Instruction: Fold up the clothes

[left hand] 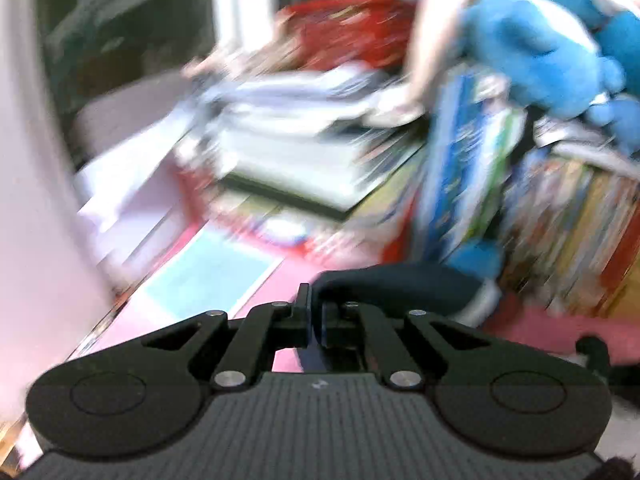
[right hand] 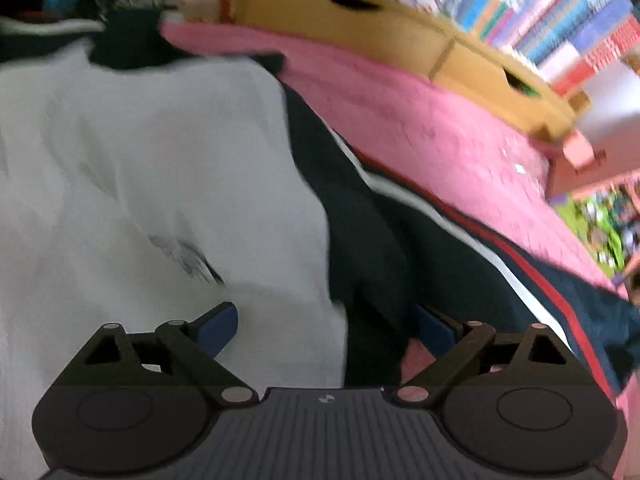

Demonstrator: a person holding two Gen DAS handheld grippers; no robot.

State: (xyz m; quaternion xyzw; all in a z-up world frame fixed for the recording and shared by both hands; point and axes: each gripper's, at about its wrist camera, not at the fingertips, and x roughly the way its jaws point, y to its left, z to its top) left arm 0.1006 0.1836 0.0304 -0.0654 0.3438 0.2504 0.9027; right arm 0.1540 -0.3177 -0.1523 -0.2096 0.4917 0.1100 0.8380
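Observation:
My left gripper (left hand: pixel 316 310) is shut on a dark navy piece of cloth (left hand: pixel 400 284). The cloth curls out to the right of the jaws and ends in a white band (left hand: pixel 482 304). It is lifted above a pink surface (left hand: pixel 560 332); this view is badly blurred. My right gripper (right hand: pixel 328 328) stands wide open, pointing down over the clothes. Its blue pads (right hand: pixel 218 326) hang just above the spot where a white garment (right hand: pixel 140 160) overlaps a navy garment with white and red stripes (right hand: pixel 360 220). Nothing is pinched between the pads. Both garments lie on the pink bedspread (right hand: pixel 420 112).
A wooden drawer unit (right hand: pixel 360 20) runs along the bed's far side, with rows of books (right hand: pixel 560 20) behind it. In the left wrist view, stacked books and papers (left hand: pixel 288 140), a blue plush toy (left hand: pixel 540 52) and a window frame (left hand: pixel 36 120) crowd the background.

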